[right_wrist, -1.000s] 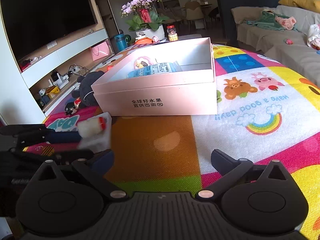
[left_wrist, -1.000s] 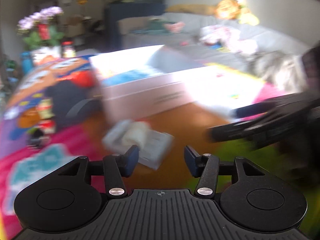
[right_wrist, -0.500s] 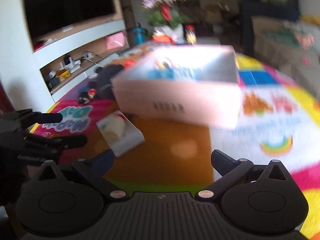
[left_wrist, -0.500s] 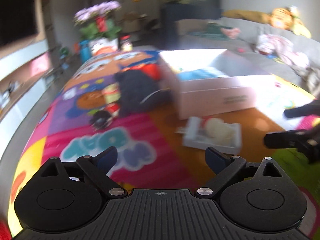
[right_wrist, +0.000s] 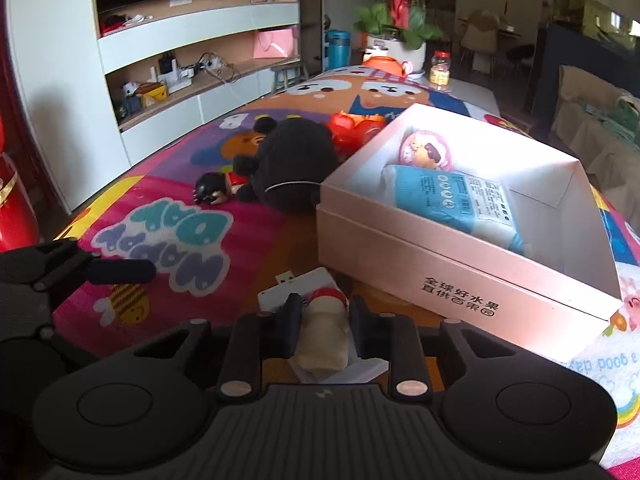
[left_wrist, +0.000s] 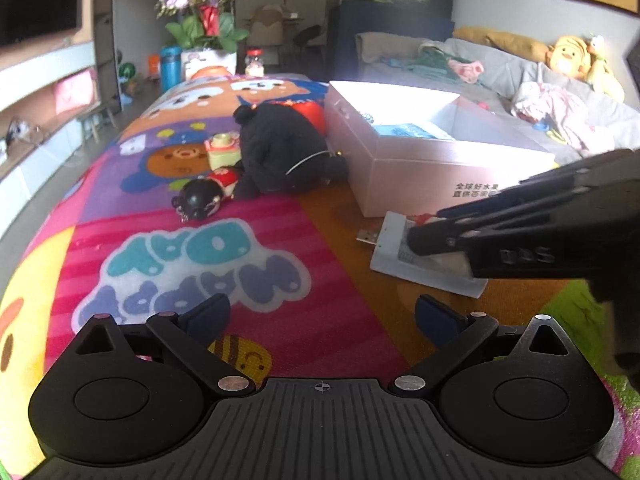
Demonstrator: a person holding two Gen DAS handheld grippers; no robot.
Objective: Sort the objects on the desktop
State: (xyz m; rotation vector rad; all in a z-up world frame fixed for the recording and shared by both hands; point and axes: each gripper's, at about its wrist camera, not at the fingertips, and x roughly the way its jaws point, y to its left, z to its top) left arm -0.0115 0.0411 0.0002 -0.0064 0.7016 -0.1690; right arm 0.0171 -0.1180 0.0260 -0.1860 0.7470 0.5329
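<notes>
A white flat card pack with a cream figure with a red cap and a USB plug lies on the play mat in front of the pink box. My right gripper is shut on this figure pack; it also shows in the left wrist view over the pack. My left gripper is open and empty above the mat, left of the pack. The box holds a blue wipes pack and a round pink toy.
A black plush, a small black-haired doll, a green toy camera and a red toy lie left of the box. Flowers stand at the table's far end. A sofa is to the right.
My left gripper opened, released the figure pack and pulled back left. My right gripper moved left onto the pack and closed on it.
</notes>
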